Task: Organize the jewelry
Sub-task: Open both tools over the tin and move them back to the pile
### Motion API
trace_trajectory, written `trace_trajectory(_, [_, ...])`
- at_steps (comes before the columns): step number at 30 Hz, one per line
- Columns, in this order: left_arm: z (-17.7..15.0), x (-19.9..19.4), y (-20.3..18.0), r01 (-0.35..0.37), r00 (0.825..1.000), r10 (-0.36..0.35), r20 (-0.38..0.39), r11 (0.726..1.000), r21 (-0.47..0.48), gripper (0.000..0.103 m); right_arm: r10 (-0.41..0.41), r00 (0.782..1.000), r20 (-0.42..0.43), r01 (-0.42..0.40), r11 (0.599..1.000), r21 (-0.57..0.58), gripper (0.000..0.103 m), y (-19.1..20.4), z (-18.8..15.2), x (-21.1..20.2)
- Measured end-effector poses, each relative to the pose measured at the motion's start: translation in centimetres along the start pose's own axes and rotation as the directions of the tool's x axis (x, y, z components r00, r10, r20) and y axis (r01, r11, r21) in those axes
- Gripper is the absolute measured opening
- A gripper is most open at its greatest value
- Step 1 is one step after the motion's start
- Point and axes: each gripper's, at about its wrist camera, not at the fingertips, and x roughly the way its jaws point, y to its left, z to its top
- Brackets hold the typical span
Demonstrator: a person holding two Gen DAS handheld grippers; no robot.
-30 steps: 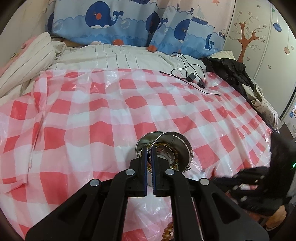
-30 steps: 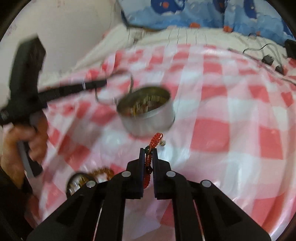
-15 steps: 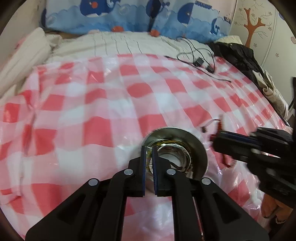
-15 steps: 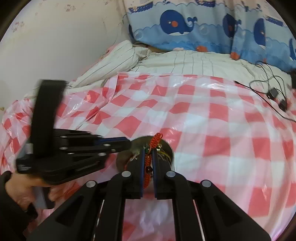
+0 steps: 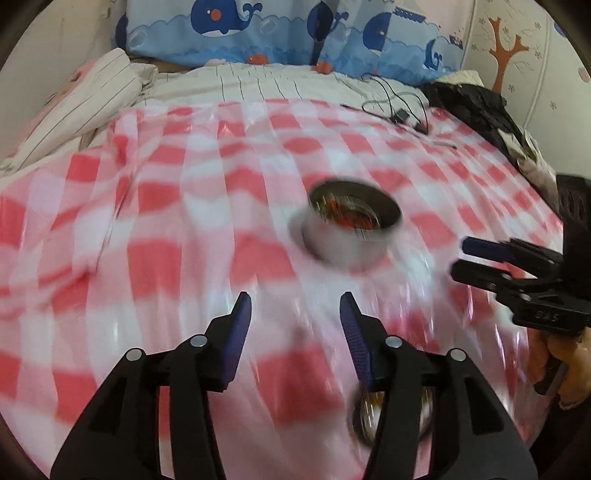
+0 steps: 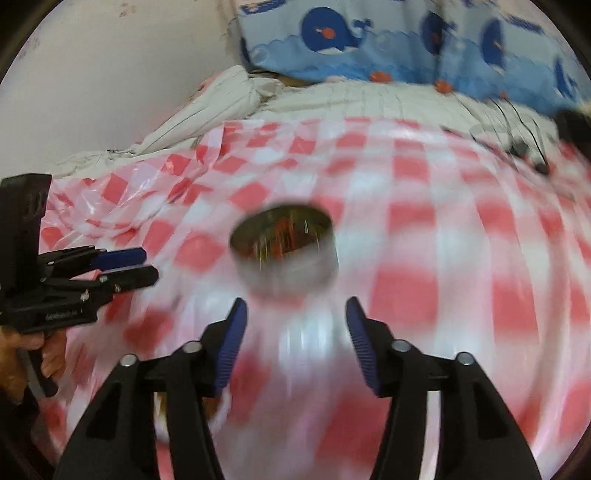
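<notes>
Below centre of each wrist view, two blue-padded fingers stand apart with only cloth showing between them: the left gripper (image 5: 295,314) and the right gripper (image 6: 293,319) are both opening, and neither holds anything. Beyond the fingertips stands one round metal tin (image 5: 352,230), upright and lidless, at centre right of the left view and at centre in the right view (image 6: 286,251). Red jewelry (image 5: 345,218) lies inside it, blurred; no piece count is possible. One red-and-white checked plastic sheet (image 5: 166,229) covers the bed beneath the tin. At the lower edge of the left view, one shiny round object (image 5: 369,417) is partly hidden behind the right-hand finger. Farther out, one tangle of black cables (image 5: 399,110) lies upper right, and a blue whale-print fabric (image 5: 280,33) spans the top. Both frames are motion-blurred.
</notes>
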Motion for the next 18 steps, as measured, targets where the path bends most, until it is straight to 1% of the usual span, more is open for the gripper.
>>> trace_trajectory(2, [-1.8,-1.0,-0.6,0.015,1.0,-0.015,0.006,1.0,-0.01,0.048,0.017,1.0,-0.022,-0.016,0.999,0.048,0.058,-0.4,-2.3,-0.9])
trace_trajectory(4, [-3.1,-1.7,-0.8,0.035,0.999,-0.035,0.012,0.999,-0.023,0.048,0.023,1.0,-0.014,-0.022,0.997,0.068,0.06,-0.2,-3.3,-1.6])
trace_trajectory(5, [-3.6,-1.9,-0.9,0.042,0.999,-0.042,0.012,0.999,-0.028,0.048,0.024,1.0,-0.004,-0.024,0.997,0.075,0.062,-0.1,-3.7,-1.8])
trace_trajectory(6, [-4.0,-1.9,-1.0,0.049,0.999,-0.049,0.011,0.998,-0.029,0.048,0.021,1.0,0.006,-0.022,0.997,0.08,0.068,0.1,-4.1,-1.9])
trace_trajectory(7, [-4.5,-1.7,-1.4,0.052,0.999,-0.051,0.004,0.999,-0.019,0.048,0.013,1.0,0.011,-0.014,0.996,0.089,0.068,0.1,-4.6,-1.9])
trace_trajectory(10, [-4.8,-0.9,-2.5,0.052,0.999,-0.051,-0.019,0.998,0.027,0.048,-0.002,1.0,-0.013,0.004,0.992,0.129,0.068,-0.3,-5.5,-0.8])
trace_trajectory(12, [-4.8,-0.9,-3.5,0.061,0.998,-0.06,-0.02,0.996,0.063,0.048,-0.013,1.0,-0.014,0.014,0.991,0.131,0.068,-0.3,-5.6,-0.4])
trace_trajectory(15, [-5.0,-1.0,-4.2,0.048,0.999,-0.046,-0.019,0.993,0.105,0.048,-0.02,1.0,-0.013,0.021,0.991,0.135,0.069,-0.5,-5.8,-0.1])
trace_trajectory(18, [-5.0,-1.1,-4.1,0.042,0.999,-0.04,-0.023,0.994,0.106,0.048,-0.018,1.0,-0.014,0.02,0.991,0.13,0.071,-0.5,-5.9,0.0])
